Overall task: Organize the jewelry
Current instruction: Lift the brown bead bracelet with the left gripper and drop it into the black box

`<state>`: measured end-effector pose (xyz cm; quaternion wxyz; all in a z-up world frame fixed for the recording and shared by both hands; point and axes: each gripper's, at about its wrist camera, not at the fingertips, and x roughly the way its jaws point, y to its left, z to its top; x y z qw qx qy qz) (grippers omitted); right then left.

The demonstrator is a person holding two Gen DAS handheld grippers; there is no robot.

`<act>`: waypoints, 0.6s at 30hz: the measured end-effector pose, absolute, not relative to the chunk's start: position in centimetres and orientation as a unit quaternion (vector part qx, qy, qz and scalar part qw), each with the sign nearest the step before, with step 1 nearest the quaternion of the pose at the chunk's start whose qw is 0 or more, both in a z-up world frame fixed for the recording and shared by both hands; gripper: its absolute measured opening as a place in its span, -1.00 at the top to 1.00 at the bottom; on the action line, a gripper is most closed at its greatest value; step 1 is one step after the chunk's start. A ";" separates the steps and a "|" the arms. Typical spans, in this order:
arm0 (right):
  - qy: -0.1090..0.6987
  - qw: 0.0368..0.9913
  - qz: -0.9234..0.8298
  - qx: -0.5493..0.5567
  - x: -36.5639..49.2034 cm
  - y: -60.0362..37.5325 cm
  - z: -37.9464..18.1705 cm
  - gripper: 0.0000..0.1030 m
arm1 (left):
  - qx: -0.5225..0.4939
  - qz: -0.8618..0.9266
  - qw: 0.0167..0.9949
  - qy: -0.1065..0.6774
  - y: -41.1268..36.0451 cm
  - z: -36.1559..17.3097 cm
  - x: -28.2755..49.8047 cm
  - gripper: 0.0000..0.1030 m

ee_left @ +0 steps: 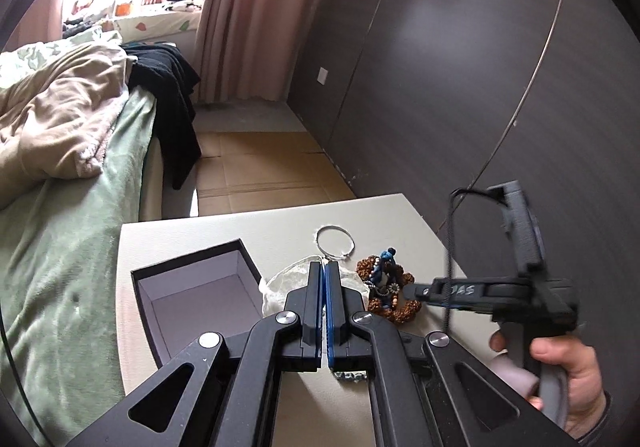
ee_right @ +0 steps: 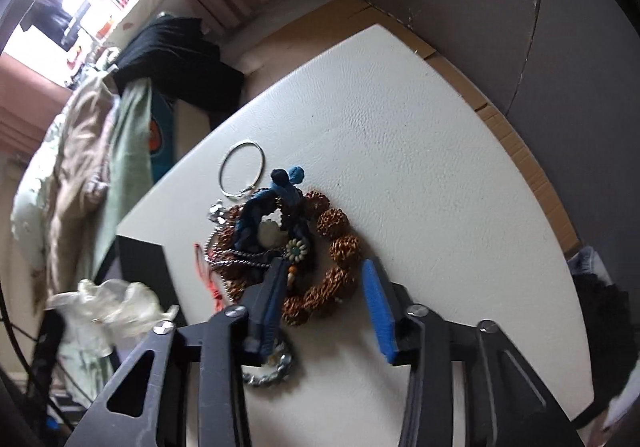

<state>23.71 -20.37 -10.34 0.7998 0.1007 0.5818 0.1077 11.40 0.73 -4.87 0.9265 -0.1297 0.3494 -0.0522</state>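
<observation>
Straddling the knobbly bead bracelet (ee_right: 336, 267), the right gripper (ee_right: 326, 303) stands apart over stiff, light beads best pinched across one strand, while the left gripper (ee_left: 324, 267) is closed on a limp clear bag (ee_left: 280, 283).

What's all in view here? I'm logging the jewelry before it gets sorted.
table: one, white, under everything
box: one, black, open, table's left
hoop: one, silver, far side of the pile
bead bracelet: one, brown, mid-table
cord: one, blue, on the beads
chains: two, silver, one on the pile, one nearer
pouch: one, clear, in left tongs
bed: one, green, left
left tongs: shut
right tongs: open, straddling the beads
hand: one, holding right tongs
</observation>
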 end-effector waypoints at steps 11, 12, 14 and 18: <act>0.580 0.812 0.064 0.003 25.5 -17.6 -10.8 0.60 | -0.148 -0.024 0.929 0.338 3.2 -4.3 10.8 1.00; 0.583 0.809 0.073 0.022 25.5 -18.1 -10.7 0.61 | -0.148 -0.022 0.929 0.338 3.3 -4.3 10.7 1.00; 0.580 0.807 0.094 0.059 25.3 -19.1 -10.1 0.61 | -0.147 -0.018 0.930 0.337 3.4 -4.3 10.7 1.00; 0.534 0.829 0.139 0.094 24.2 -20.4 -6.9 0.61 | -0.148 -0.014 0.931 0.333 3.5 -4.2 10.6 1.00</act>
